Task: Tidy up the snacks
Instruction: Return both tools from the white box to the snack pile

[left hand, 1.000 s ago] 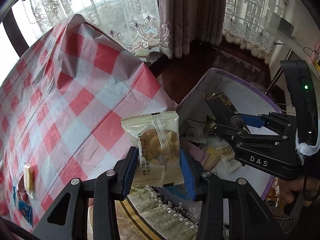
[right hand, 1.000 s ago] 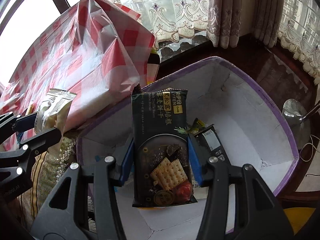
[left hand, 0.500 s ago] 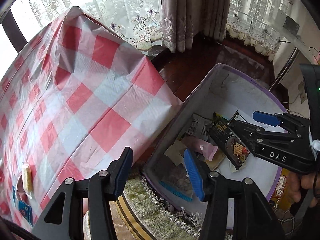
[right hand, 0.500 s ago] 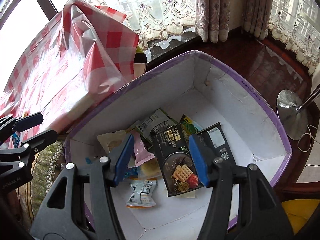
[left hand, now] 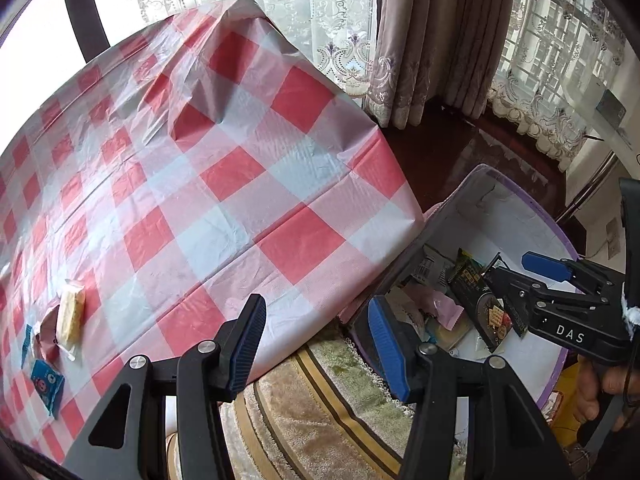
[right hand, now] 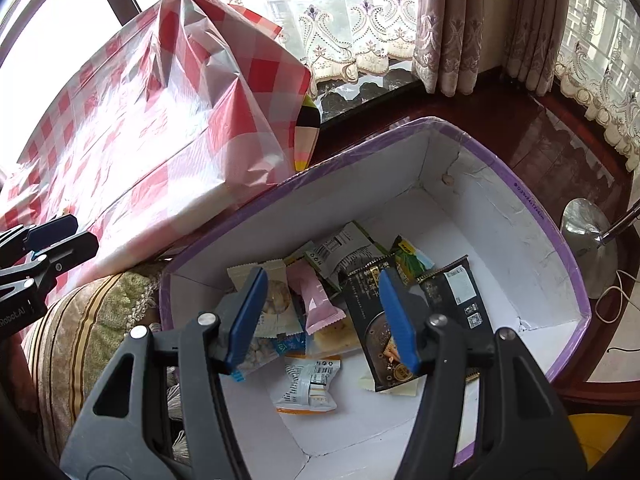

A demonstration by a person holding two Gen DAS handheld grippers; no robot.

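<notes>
A white box with a purple rim (right hand: 532,216) stands beside the table and holds several snack packets: a black cracker pack (right hand: 372,312), a pink packet (right hand: 318,300) and a pale biscuit packet (right hand: 276,300). My right gripper (right hand: 320,320) hangs open and empty above the box. My left gripper (left hand: 316,344) is open and empty over the edge of the red-checked tablecloth (left hand: 200,184), next to the box (left hand: 556,236). A yellow snack bar (left hand: 70,316) and a blue packet (left hand: 46,384) lie on the cloth at far left.
A striped, fringed cushion (right hand: 80,340) lies between table and box. Curtains (right hand: 452,20) and dark wood floor (right hand: 568,136) lie behind. A metal lamp base (right hand: 588,228) stands right of the box. The right gripper shows in the left wrist view (left hand: 520,276).
Both grippers have opened. The biscuit packet left the left gripper and the black cracker pack left the right; both lie in the box. The left gripper has swung back toward the table.
</notes>
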